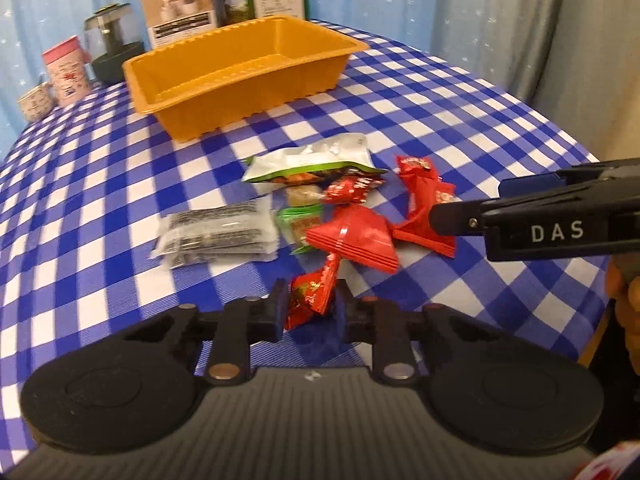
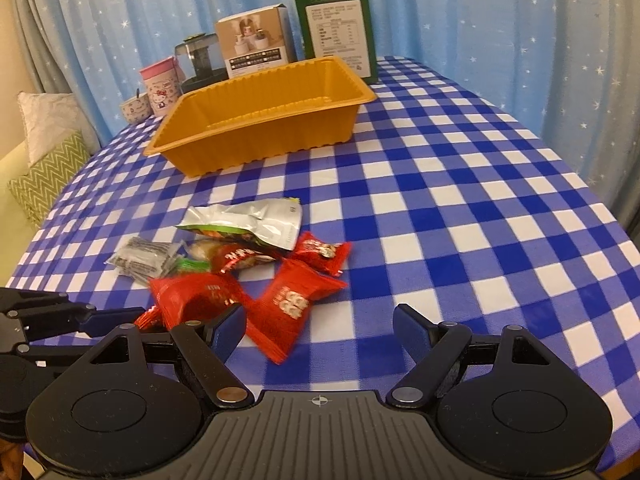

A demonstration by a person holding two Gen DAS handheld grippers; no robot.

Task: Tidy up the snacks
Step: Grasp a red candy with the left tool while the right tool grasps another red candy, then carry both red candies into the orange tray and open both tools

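**Red snack pinched, tray waiting**

Left wrist: my left claw (image 1: 310,306) is clenched on a red snack packet (image 1: 311,296) — the orange tray (image 1: 240,76) sits beyond the snack pile (image 1: 320,204).

Right wrist: my right claw (image 2: 320,326) is spread wide over the checked tabletop (image 2: 460,200) — nothing between its fingers.

Left gripper (image 1: 310,308) clamps red snack packet (image 1: 312,294); print apparently blurred.
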